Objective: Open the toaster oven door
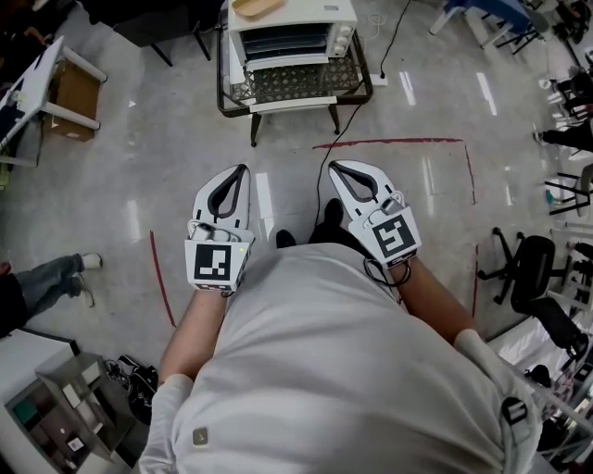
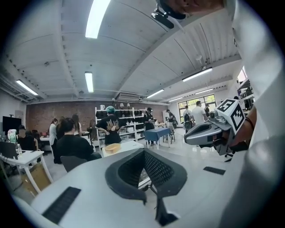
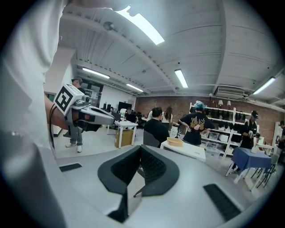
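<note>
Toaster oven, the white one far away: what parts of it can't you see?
- Head view: the white toaster oven is too small to show its knobs or inside; the picture's top edge cuts off the tan tray on it.
- Left gripper view: the shut grey left gripper hides most of it.
- Right gripper view: the shut grey right gripper does too.

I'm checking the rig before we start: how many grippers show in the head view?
2. The left gripper is left of centre, the right gripper right of centre, both shut and empty, short of the toaster oven. None looks hidden.
</note>
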`<state>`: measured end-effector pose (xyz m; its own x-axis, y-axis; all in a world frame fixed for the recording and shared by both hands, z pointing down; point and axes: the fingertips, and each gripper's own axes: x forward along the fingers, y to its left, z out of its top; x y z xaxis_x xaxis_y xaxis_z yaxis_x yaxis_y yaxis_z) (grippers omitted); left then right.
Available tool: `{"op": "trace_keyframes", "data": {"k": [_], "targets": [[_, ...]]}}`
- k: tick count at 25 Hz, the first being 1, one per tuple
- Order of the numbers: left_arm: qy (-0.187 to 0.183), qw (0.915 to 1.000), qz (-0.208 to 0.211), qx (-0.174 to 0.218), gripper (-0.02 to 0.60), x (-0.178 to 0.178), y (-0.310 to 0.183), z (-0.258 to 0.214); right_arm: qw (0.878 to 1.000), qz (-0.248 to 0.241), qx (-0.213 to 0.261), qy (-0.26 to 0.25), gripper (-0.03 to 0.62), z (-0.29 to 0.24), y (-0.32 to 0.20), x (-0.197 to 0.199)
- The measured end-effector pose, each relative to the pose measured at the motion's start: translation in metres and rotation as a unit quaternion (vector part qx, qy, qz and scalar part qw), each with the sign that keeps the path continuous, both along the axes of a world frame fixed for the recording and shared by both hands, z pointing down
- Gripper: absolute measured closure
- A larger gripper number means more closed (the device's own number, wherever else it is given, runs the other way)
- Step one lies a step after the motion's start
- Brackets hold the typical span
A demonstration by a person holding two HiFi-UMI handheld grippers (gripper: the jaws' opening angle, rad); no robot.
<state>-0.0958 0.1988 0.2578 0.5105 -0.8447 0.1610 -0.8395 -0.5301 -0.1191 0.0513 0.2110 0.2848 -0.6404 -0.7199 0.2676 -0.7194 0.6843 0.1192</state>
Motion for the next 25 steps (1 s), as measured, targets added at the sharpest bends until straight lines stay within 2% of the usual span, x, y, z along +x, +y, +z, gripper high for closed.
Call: {"op": "trace_keyframes", "data": {"k": [4,8,12,15,18,19,22,25], "targets": [[-0.006,0.9998,0.009,-0.015,0.565,-0.012,0.018,0.002,1.000,0.013,0.003,-0.009,0.577,0.000,0.017,-0.008],[-0.001,0.9999,0.013,-0.004,0.565,-0.022,0.029,0.001,1.000,0.015,0.001,-0.006,0.576,0.003,0.030,-0.017],[-0.002,0.9995,0.014,-0.027,0.565,-0.028,0.039,0.003,1.000,0.017,0.002,-0.004,0.577,0.000,0.038,-0.025],[0.007,0.9998,0.017,-0.011,0.565,-0.031,0.043,-0.001,1.000,0.014,0.004,-0.003,0.577,-0.002,0.044,-0.030],[0.005,0.9995,0.014,-0.027,0.565,-0.033,0.046,0.002,1.000,0.010,0.007,0.000,0.576,-0.003,0.047,-0.034],[0.005,0.9996,0.014,-0.026,0.565,-0.034,0.047,0.002,1.000,0.010,0.008,0.001,0.577,-0.003,0.048,-0.035],[0.014,0.9997,0.017,0.009,0.565,-0.037,0.044,-0.005,1.000,0.009,0.011,0.004,0.577,-0.005,0.048,-0.040],[0.016,0.9995,0.018,0.019,0.565,-0.042,0.043,-0.008,1.000,0.008,0.009,0.002,0.577,-0.007,0.045,-0.047]]}}
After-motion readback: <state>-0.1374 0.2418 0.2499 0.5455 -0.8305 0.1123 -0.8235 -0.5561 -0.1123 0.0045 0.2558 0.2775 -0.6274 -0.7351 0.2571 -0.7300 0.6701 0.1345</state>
